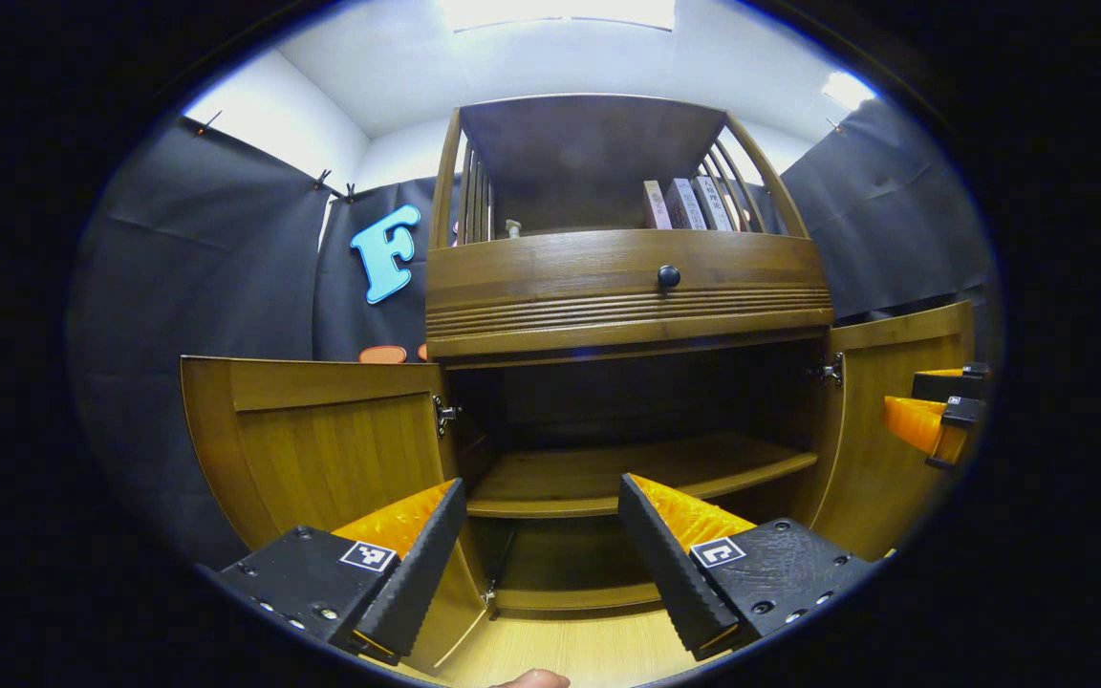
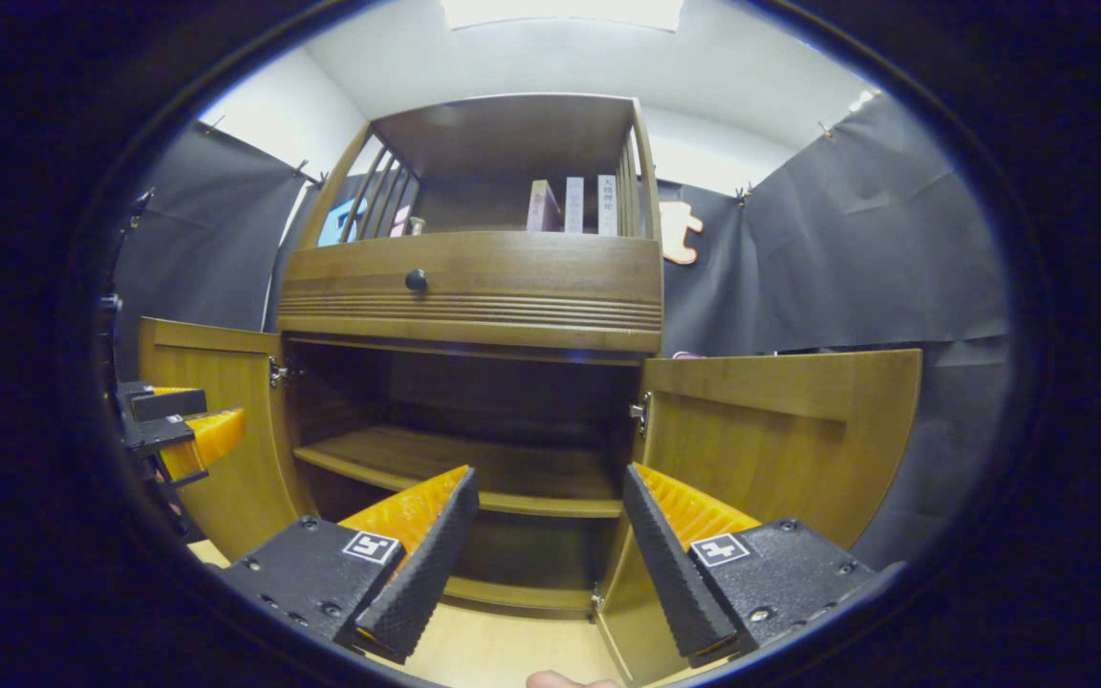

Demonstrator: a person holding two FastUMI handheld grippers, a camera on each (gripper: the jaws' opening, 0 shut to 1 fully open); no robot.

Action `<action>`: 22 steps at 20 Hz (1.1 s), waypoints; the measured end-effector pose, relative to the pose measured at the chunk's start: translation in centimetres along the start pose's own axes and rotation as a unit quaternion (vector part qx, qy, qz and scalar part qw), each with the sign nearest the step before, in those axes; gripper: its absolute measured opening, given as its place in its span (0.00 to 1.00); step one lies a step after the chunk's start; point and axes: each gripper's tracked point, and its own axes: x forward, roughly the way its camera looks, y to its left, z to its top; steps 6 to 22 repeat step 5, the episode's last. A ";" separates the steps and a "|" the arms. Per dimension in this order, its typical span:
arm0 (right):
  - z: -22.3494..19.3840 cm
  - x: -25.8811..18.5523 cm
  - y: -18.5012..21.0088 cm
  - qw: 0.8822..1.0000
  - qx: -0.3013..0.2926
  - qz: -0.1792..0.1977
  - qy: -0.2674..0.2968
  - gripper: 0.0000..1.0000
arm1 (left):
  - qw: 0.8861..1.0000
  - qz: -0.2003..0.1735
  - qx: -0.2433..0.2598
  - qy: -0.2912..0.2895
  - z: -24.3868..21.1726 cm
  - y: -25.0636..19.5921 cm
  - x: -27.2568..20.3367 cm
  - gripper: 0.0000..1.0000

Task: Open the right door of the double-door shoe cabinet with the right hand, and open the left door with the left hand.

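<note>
The left claw [image 1: 543,497] has its fingers spread apart, holding nothing, in front of the brown wooden double-door shoe cabinet [image 1: 622,287]. The cabinet's left door [image 1: 321,449] stands swung wide open just beside it. The right claw [image 2: 550,492] is likewise spread and empty, with the open right door [image 2: 780,440] just beside it. Between the doors lies a bare wooden inner shelf [image 2: 474,468]. Above sit a drawer with a round dark knob [image 1: 668,277] and several upright books [image 1: 689,204].

Books [image 1: 689,204] on cabinet [image 1: 627,287] top, right side.
</note>
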 end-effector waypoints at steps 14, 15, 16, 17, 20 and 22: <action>0.9 -0.6 0.3 1.000 -0.005 -0.007 -0.009 0.96 | 1.000 -0.002 0.000 -0.009 0.3 0.2 0.0 0.89; 0.9 -0.6 0.3 1.000 -0.005 -0.007 -0.009 0.96 | 1.000 -0.002 0.000 -0.009 0.3 0.2 0.0 0.89; 0.9 -0.6 0.3 1.000 -0.005 -0.007 -0.009 0.96 | 1.000 -0.002 0.000 -0.009 0.3 0.2 0.0 0.89; 0.9 -0.6 0.3 1.000 -0.005 -0.007 -0.009 0.96 | 1.000 -0.002 0.000 -0.009 0.3 0.2 0.0 0.89; 0.9 -0.6 0.3 1.000 -0.005 -0.007 -0.009 0.96 | 1.000 -0.002 0.000 -0.009 0.3 0.2 0.0 0.89; 0.9 -0.6 0.3 1.000 -0.005 -0.007 -0.009 0.96 | 1.000 -0.002 0.000 -0.009 0.3 0.2 0.0 0.89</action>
